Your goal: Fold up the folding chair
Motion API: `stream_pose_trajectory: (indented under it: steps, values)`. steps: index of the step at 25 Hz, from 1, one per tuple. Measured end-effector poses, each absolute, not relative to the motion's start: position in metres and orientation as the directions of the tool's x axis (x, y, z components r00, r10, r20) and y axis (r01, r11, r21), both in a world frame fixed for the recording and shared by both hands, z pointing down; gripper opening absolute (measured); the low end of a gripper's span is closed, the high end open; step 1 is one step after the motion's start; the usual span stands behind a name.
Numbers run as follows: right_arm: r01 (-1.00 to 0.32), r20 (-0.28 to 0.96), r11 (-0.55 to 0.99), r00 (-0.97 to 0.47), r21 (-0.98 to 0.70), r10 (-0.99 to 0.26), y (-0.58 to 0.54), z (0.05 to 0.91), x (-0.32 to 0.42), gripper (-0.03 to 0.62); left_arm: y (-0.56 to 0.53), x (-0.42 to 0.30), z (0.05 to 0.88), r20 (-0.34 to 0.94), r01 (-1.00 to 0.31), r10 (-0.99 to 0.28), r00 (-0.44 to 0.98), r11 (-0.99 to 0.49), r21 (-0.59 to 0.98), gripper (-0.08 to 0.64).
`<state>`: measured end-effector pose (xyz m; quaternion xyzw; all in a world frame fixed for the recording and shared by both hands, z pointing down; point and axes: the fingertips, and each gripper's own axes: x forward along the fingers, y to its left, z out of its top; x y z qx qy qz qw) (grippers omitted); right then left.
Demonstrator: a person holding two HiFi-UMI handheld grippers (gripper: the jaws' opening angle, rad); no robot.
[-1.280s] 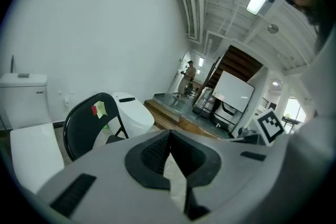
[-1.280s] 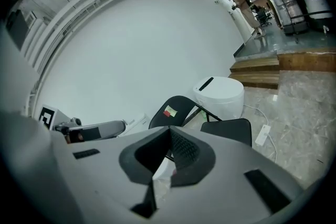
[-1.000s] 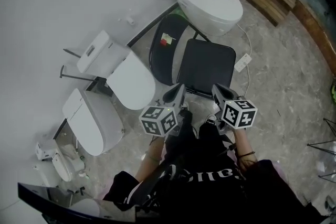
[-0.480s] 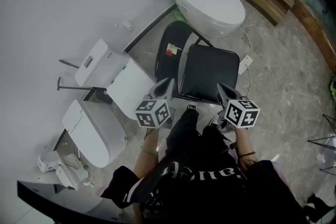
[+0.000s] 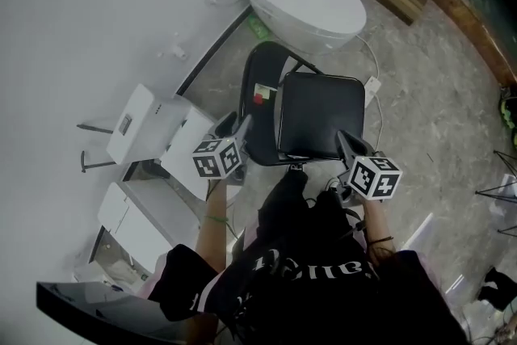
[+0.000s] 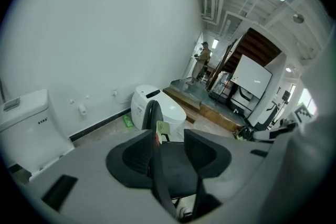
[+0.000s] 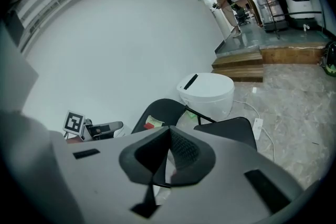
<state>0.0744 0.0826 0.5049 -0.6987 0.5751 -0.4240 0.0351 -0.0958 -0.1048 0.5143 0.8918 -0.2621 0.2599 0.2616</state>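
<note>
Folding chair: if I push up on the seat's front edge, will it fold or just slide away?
The folding chair looks light, with a thin seat and slim frame tubes, so it may well skid on the glossy floor. The seat probably pivots rather than staying stiff. Pushed high on the backrest, it could tip towards the toilet.
</note>
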Motion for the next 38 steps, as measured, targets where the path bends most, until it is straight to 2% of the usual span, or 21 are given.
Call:
stream_pose_trajectory:
  steps: [11,17,21,27,29,31,35,38]
  values:
    - [-0.728,0.598,-0.433,0.04,-0.531,-0.801,0.076,0.531,0.071,0.012,-0.138,-0.08,0.596,0.747,-0.569,-0.143,0.649,-0.743,0.352,0.198]
    - [-0.733,0.618,-0.444,0.04,-0.516,-0.785,0.083,0.552,0.076,0.014,-0.142,-0.076,0.608,0.763,-0.586,-0.124,0.634,-0.72,0.371,0.196]
    - [-0.763,0.637,-0.441,0.05,-0.472,-0.769,0.09,0.577,0.099,0.014,-0.144,-0.074,0.608,0.774,-0.614,-0.165,0.611,-0.716,0.332,0.146]
    - [-0.761,0.659,-0.411,-0.028,-0.501,-0.752,0.101,0.624,0.137,0.019,-0.144,-0.073,0.609,0.802,-0.653,-0.227,0.552,-0.716,0.247,0.146]
    - [-0.77,0.678,-0.409,-0.042,-0.49,-0.734,0.105,0.639,0.152,0.045,-0.144,-0.072,0.61,0.811,-0.674,-0.248,0.529,-0.704,0.224,0.146]
    - [-0.782,0.701,-0.404,-0.06,-0.475,-0.71,0.109,0.657,0.163,0.114,-0.144,-0.073,0.611,0.818,-0.695,-0.273,0.506,-0.69,0.2,0.146]
    - [-0.795,0.738,-0.401,-0.085,-0.455,-0.669,0.117,0.693,0.18,0.158,-0.146,-0.072,0.613,0.825,-0.732,-0.334,0.457,-0.668,0.135,0.146]
    - [-0.792,0.736,-0.383,-0.118,-0.475,-0.667,0.122,0.719,0.189,0.167,-0.147,-0.072,0.614,0.82,-0.749,-0.368,0.439,-0.653,0.108,0.146]
